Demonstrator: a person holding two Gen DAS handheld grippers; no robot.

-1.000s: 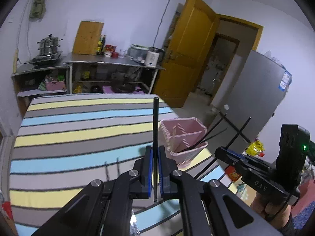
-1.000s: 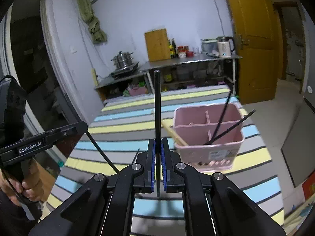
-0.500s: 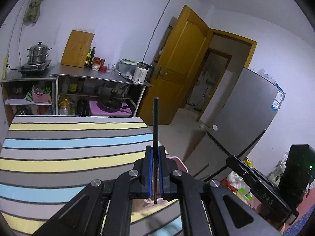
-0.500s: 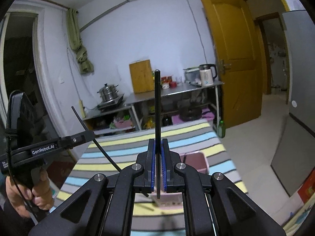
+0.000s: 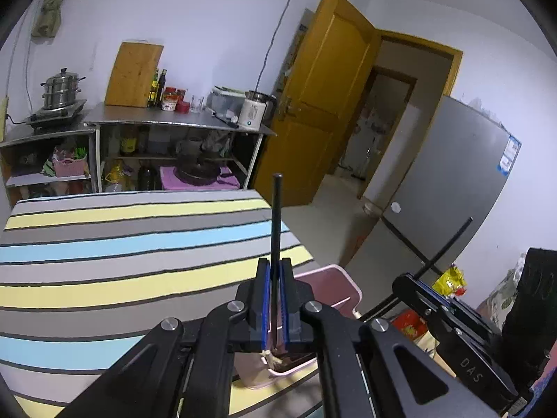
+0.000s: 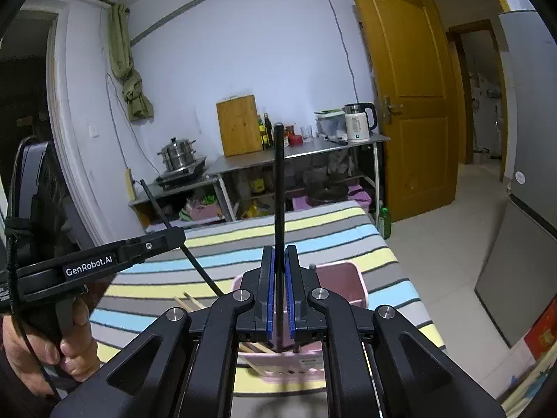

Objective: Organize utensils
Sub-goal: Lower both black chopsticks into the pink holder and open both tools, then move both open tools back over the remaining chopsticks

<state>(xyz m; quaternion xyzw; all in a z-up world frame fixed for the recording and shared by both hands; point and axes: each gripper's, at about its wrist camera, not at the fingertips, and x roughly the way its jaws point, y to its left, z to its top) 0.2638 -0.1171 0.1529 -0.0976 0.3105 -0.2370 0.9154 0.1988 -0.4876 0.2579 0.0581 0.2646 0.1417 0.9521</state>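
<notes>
My left gripper (image 5: 275, 278) is shut on a black chopstick (image 5: 276, 216) that stands upright between its blue pads. Directly under it sits the pink utensil holder (image 5: 336, 277), mostly hidden by the fingers. My right gripper (image 6: 279, 264) is shut on a second black chopstick (image 6: 278, 188), also upright, with the pink holder (image 6: 344, 275) just below and behind it. Pale wooden chopsticks (image 6: 188, 301) poke out of the holder's left side. Each gripper shows in the other's view, the right gripper (image 5: 410, 284) and the left gripper (image 6: 167, 238), each with its chopstick slanting.
The holder stands near the right end of a table with a striped cloth (image 5: 122, 244). Behind it is a steel shelf (image 5: 174, 125) with a kettle, cutting board and pot. A yellow door (image 5: 323, 104) and grey fridge (image 5: 452, 181) are to the right. A hand (image 6: 69, 341) holds the left gripper's handle.
Both grippers have moved in over the pink holder, which went from standing ahead of them to lying beneath their fingers. Each still holds its black chopstick.
</notes>
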